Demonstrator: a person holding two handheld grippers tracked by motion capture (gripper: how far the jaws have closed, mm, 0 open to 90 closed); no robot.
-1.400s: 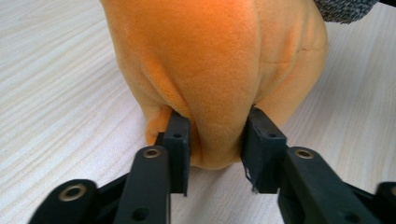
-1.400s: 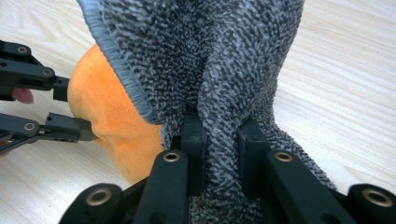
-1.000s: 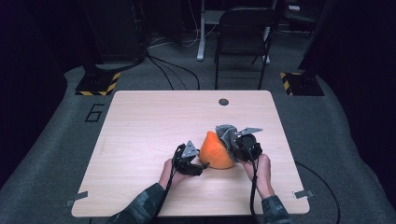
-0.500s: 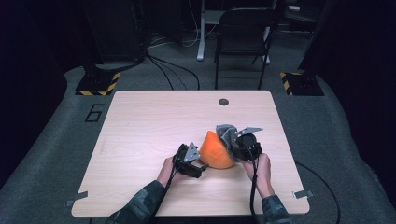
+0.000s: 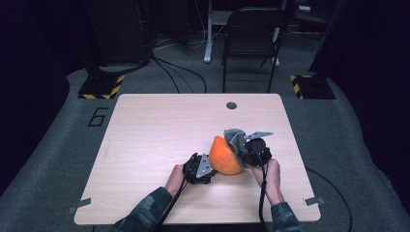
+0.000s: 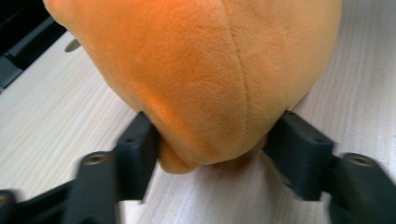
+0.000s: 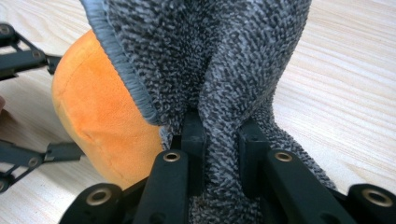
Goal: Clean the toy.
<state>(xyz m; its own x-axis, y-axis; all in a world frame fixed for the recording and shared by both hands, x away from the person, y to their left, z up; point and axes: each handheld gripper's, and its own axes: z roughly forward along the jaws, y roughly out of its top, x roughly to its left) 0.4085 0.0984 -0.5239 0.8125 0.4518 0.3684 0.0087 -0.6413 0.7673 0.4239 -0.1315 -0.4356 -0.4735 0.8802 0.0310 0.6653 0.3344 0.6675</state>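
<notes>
Gripping a fold of grey knitted cloth (image 7: 219, 70), the right gripper (image 7: 218, 140) had its two black jaws drawn close together, the fabric bunched and pinched between the pads. In the right gripper view the cloth rose from that pinch and spread upward, its ribbed hem running down the left side against the orange plush toy (image 7: 98, 126). The left gripper (image 6: 215, 144) had just been closing its jaws, and they stood about half open around the lower end of the orange plush toy (image 6: 201, 74). In the left gripper view the pads sat against the plush on both sides, the left pad pressing a small dent into it, so the toy was held between them.

From the high view the orange plush toy (image 5: 225, 155) lay on the wooden table (image 5: 154, 125), toward the person's side and right of the middle. The left gripper (image 5: 205, 166) met it from the lower left, and the right gripper (image 5: 240, 149) sat just beside its upper right, where the grey knitted cloth (image 5: 233, 136) lay touching the toy's right shoulder. The toy was thus between the two grippers, each touching or holding something on one of its sides. The person's hands and sleeves came in from the near edge of the table.
</notes>
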